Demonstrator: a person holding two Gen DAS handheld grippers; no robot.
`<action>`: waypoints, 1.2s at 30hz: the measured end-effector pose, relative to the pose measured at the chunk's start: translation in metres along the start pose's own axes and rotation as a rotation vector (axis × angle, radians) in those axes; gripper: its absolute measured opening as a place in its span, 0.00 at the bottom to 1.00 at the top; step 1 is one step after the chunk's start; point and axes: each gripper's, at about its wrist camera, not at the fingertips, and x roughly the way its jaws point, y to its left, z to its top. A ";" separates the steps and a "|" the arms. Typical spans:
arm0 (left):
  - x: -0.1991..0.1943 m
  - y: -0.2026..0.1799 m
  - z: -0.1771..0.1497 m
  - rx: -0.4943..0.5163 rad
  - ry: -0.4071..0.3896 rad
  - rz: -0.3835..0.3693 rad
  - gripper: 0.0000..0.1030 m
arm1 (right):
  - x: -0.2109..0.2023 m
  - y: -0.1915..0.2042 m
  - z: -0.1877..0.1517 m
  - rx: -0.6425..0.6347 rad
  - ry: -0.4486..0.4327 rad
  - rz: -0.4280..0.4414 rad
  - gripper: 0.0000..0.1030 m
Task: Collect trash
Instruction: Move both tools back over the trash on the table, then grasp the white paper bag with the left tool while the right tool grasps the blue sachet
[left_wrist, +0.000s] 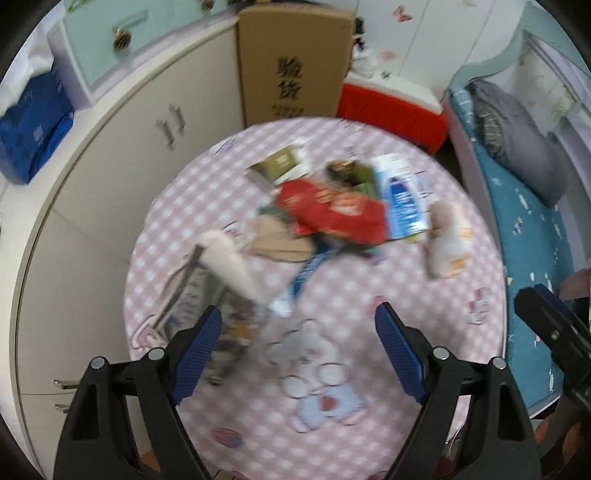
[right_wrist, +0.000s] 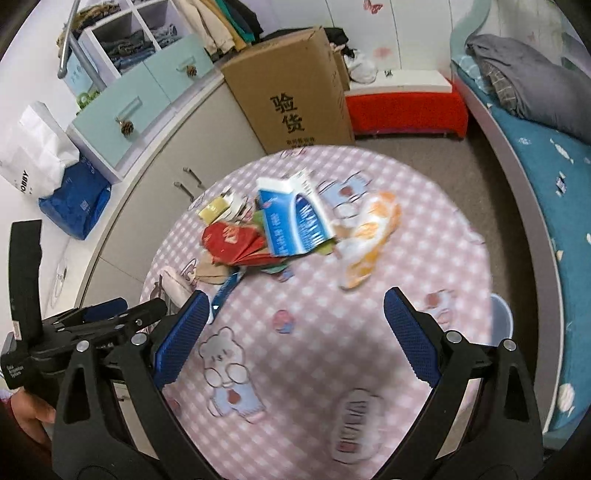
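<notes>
A heap of trash lies on the far half of a round table with a pink checked cloth (left_wrist: 369, 295) (right_wrist: 314, 314). It holds a red packet (left_wrist: 332, 212) (right_wrist: 232, 243), a blue and white carton (left_wrist: 400, 195) (right_wrist: 295, 218), an orange and white wrapper (left_wrist: 447, 240) (right_wrist: 369, 240), an olive box (left_wrist: 280, 164) (right_wrist: 214, 208) and a pale wrapper (left_wrist: 229, 266) at the left. My left gripper (left_wrist: 299, 314) hangs open over the near side, nothing between its blue pads. My right gripper (right_wrist: 295, 299) is open too, short of the heap. The left gripper also shows at the left edge (right_wrist: 110, 317).
A tall cardboard box (left_wrist: 295, 62) (right_wrist: 291, 92) stands behind the table, beside a red bench (right_wrist: 406, 107). White cabinets (left_wrist: 110, 184) run along the left. A bed with blue bedding (right_wrist: 546, 184) lies to the right. A pale bucket (right_wrist: 500, 321) peeks out past the table's right rim.
</notes>
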 end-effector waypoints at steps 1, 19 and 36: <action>0.005 0.006 0.002 -0.006 0.014 0.000 0.81 | 0.008 0.005 -0.001 0.009 0.011 -0.003 0.91; 0.108 0.045 0.016 0.008 0.234 0.007 0.57 | 0.094 0.034 -0.011 0.092 0.140 -0.034 0.91; 0.056 0.076 0.016 0.024 0.088 -0.166 0.01 | 0.177 0.083 -0.015 0.079 0.255 0.035 0.48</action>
